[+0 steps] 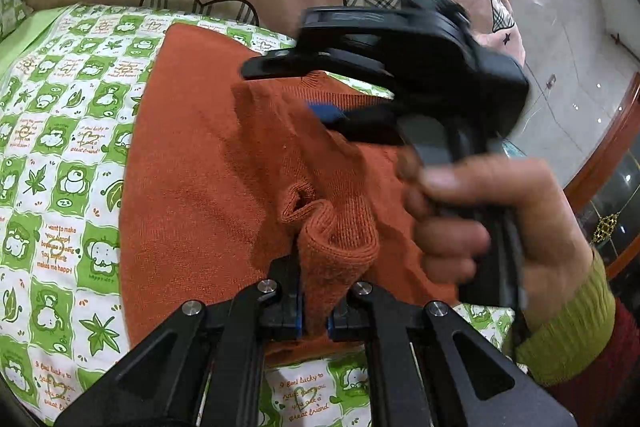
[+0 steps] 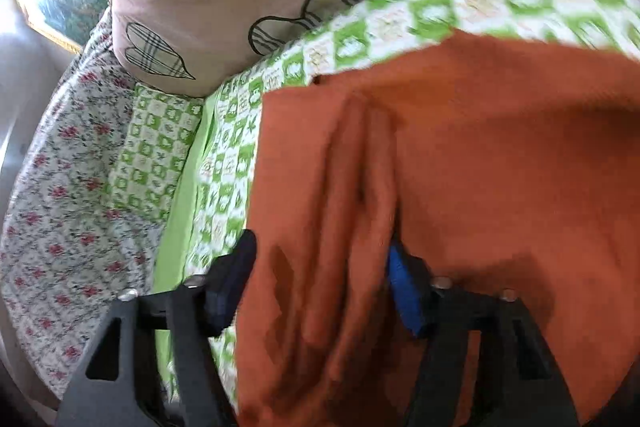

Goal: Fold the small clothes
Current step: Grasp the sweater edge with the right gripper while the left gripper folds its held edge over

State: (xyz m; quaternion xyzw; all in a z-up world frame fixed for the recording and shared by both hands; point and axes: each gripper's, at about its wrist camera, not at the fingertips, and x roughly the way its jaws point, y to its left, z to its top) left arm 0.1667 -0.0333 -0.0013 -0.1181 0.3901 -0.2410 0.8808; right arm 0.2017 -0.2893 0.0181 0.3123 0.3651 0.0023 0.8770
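Left wrist: left tool (image 1: 316, 311) clamped on orange knit (image 1: 192, 195); right tool (image 2: 316, 291) apart, straddling it.

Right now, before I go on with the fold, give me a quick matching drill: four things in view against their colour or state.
1. left gripper
2. right gripper
3. sweater
4. bedsheet

a. green-and-white check
b. orange knit
c. jaws apart, orange cloth between them
d. clamped on a rolled cuff

Pairs: 1-d, 2-c, 3-b, 4-a
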